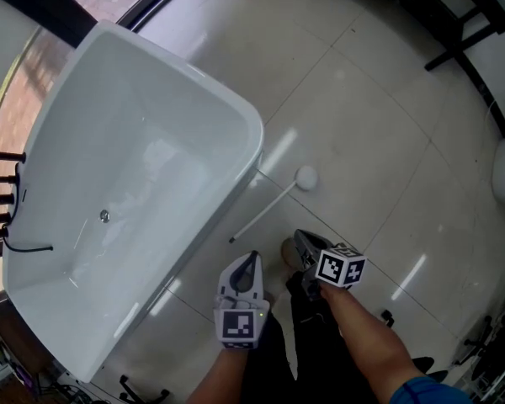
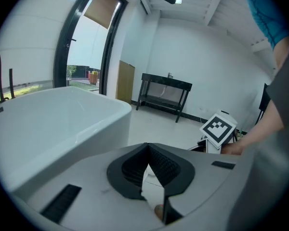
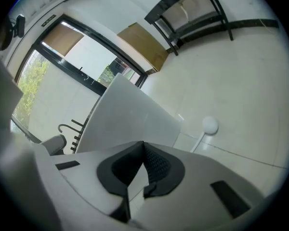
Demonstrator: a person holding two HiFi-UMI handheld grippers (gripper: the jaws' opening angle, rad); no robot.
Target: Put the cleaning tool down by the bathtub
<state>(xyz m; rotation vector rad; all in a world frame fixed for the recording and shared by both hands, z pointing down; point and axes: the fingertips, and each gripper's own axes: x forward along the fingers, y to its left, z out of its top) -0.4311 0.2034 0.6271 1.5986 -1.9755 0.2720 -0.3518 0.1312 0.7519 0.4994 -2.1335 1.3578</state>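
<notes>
With your left gripper [image 1: 251, 259] and right gripper [image 1: 300, 239] both empty, the cleaning tool [image 1: 265, 213] is down beside the bathtub [image 1: 254, 133].
Jaws on each gripper are pressed together at the tips, nothing between them. Just ahead of them the cleaning tool lies flat on the tiled floor [image 1: 362, 116], handle end close by the bathtub's outer wall (contact unclear), round white head angled away from it. A black stand [image 1: 465, 30] sits well beyond.

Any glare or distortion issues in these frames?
Head view: bright streaks of glare on the glossy floor, otherwise sharp. Left gripper view: strong fisheye bend, dark corners, window washed out. Right gripper view: same fisheye, bathtub a little soft.
</notes>
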